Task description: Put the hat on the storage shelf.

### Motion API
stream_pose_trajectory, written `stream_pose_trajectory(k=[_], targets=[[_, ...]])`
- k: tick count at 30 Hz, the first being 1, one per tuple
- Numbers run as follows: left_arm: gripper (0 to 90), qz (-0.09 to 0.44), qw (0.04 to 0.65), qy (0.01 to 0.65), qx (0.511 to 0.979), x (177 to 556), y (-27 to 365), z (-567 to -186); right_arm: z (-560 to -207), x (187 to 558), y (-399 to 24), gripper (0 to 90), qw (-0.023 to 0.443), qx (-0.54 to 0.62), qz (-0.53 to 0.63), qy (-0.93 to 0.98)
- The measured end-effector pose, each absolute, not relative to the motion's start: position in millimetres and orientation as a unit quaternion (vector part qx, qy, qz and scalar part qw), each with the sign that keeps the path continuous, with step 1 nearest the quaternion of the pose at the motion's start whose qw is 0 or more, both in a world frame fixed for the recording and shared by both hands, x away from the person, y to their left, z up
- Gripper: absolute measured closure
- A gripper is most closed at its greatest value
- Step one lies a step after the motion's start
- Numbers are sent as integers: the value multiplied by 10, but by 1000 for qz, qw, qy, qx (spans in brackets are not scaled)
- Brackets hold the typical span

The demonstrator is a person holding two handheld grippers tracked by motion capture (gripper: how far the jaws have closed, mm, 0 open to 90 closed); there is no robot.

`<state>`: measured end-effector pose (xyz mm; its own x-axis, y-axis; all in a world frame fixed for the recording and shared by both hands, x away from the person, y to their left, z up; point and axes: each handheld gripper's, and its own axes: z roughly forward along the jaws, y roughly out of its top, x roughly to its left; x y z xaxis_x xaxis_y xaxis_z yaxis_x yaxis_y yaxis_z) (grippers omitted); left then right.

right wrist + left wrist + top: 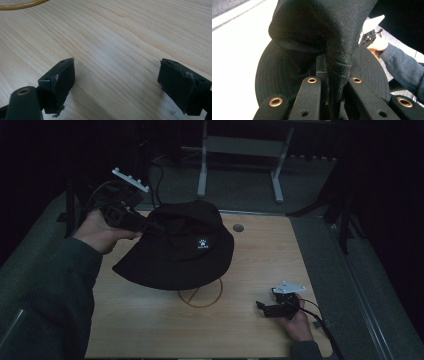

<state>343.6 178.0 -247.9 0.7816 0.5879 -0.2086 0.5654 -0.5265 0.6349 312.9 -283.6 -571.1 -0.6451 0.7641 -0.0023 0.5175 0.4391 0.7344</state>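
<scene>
1 black bucket hat (180, 247) is up off the wooden table (260, 255) at its left-rear part, and the left gripper (145, 224) has it by the edge of the crown: in the left gripper view the jaws are pinched tight on a fold of the black twill (337, 50), with the stitched brim (277, 75) spreading out beneath. From the high view the hat hangs tilted, its crown toward the far side of the table and its brim dropping toward the near side, the long axis of the brim running from near-left to far-right. The front of the crown faces the camera and carries 1 small white logo (202, 243), a paw-like mark over a line of lettering too small to read. Just below the brim's near edge lies 1 thin yellow ring (202, 295) flat on the wood, part of it tucked under the hat's shadow. Over at the near-right, the right gripper (262, 307) sits low at the table in the person's hand, well apart from the hat; the right gripper view has its 2 black pads (60, 80) standing wide apart with bare wood grain between them and a sliver of the ring at the top-left corner. A dark sleeve (65, 285) covers the left forearm.
</scene>
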Motion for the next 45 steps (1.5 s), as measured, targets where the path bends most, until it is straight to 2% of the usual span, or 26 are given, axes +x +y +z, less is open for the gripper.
stream_pose_trajectory(k=[36, 41, 45], targets=[[801, 16, 291, 317, 903, 3551, 1331, -2833, -5712, 3129, -2837, 141, 171, 385, 363, 831], [736, 9, 284, 326, 902, 3600, 1299, -2915, -5712, 3129, -2837, 141, 170, 385, 363, 831], [567, -2, 284, 347, 894, 3629, 1373, -2938, -5711, 3128, -2837, 141, 170, 386, 363, 831]])
